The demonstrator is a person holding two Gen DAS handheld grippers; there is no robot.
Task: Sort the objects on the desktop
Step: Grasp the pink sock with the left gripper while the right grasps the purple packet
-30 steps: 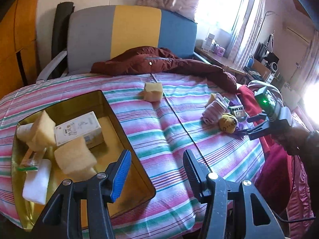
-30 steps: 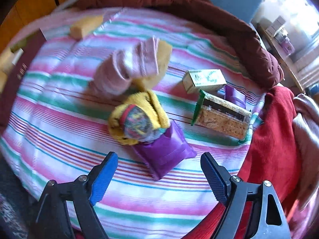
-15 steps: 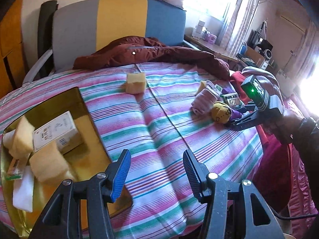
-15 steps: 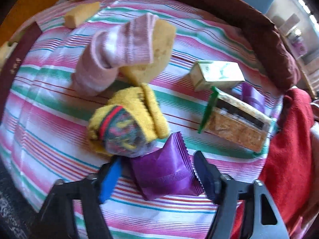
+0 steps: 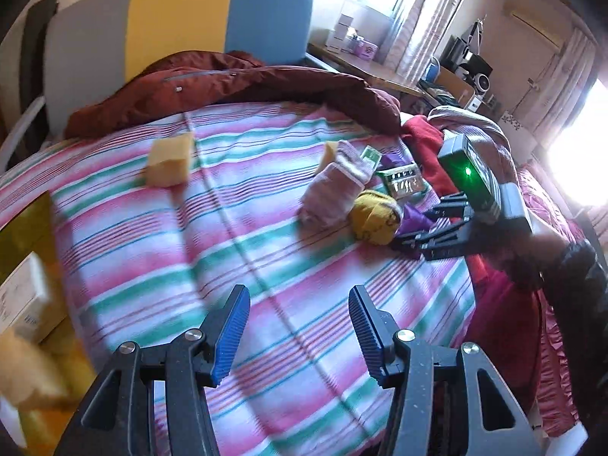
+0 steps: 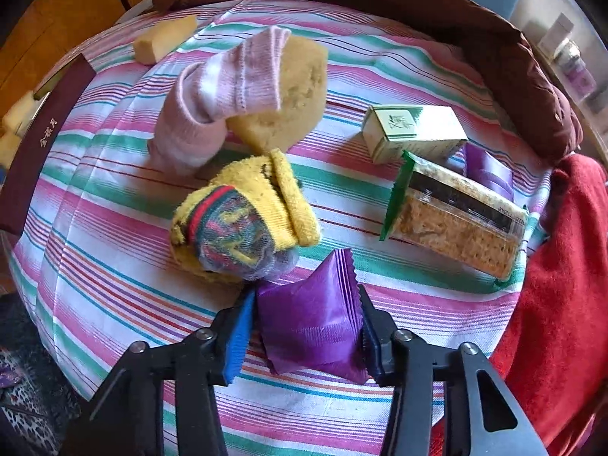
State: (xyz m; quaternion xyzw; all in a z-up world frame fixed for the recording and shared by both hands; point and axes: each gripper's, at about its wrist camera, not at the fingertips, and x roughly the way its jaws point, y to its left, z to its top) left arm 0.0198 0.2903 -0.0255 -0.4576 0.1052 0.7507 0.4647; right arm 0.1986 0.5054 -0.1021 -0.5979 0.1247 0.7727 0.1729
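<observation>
right tongs [image 6: 304,326] closing onto purple packet [image 6: 311,326], pads touching | left tongs [image 5: 300,326] half-open, empty | risk: slick, puffy wrapper squirting free on lift

The left wrist camera looks forward and down across the striped cloth [image 5: 266,228] from some way off, over its own fingers. The right wrist camera peers steeply down, close above the purple packet [image 6: 309,326]. Both views share the yellow sock [image 5: 374,220], pink sock [image 6: 220,102] and sponge [image 5: 169,159].
</observation>
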